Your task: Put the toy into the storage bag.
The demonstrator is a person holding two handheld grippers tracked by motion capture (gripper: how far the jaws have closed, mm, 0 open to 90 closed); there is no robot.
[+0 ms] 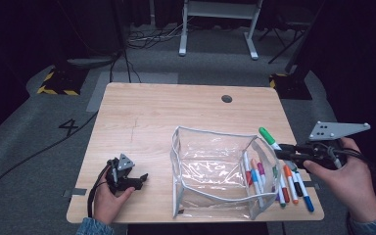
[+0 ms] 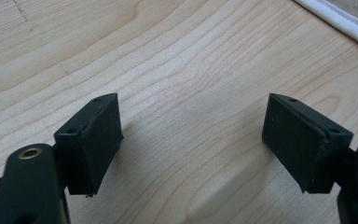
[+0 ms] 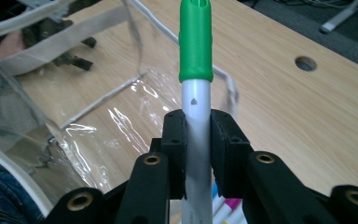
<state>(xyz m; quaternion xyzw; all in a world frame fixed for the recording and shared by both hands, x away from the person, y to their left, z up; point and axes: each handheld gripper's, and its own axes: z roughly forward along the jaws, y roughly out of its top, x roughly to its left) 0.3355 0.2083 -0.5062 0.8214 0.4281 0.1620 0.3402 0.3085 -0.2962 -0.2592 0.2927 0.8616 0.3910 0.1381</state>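
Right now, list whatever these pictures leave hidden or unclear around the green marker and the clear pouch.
- Green marker: its rear end is cut off by the bottom edge of the right gripper view, behind the right tool.
- Markers on the table: some are blurred behind the clear pouch wall in the high view, so their count is uncertain.

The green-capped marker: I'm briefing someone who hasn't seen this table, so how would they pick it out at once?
Start at the clear pouch standing open on the wooden table, then look to its right rim. There the right gripper clamps a white marker with a green cap, raised off the table. The other markers lie flat beside the pouch; this one alone is held up.
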